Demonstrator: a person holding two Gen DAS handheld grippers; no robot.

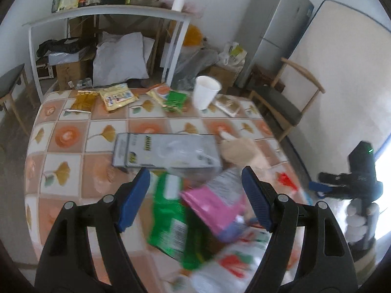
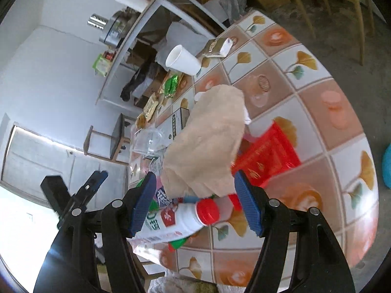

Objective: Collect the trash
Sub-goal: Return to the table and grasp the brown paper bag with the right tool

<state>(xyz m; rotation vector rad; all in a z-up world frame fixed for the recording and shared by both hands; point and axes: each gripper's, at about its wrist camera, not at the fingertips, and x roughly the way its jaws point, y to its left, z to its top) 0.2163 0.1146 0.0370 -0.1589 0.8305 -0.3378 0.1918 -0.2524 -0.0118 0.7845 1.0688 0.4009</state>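
My left gripper [image 1: 195,195] is open above a heap of trash at the table's near edge: a green wrapper [image 1: 171,217] and a pink packet [image 1: 215,205], both blurred. My right gripper [image 2: 195,200] is open over a white bottle with a red cap [image 2: 180,217] lying on its side. A crumpled beige paper bag [image 2: 207,141] sits just beyond it, next to a red packet [image 2: 266,156]. The right gripper also shows at the right of the left wrist view [image 1: 320,188]. A flattened grey box [image 1: 166,151] lies mid-table.
A white paper cup [image 1: 205,92] and several snack wrappers [image 1: 117,96] lie along the far edge of the tiled tablecloth [image 1: 73,134]. A clear plastic cup [image 2: 149,142] lies by the box. A chair [image 1: 286,100], fridge and cluttered shelf stand behind.
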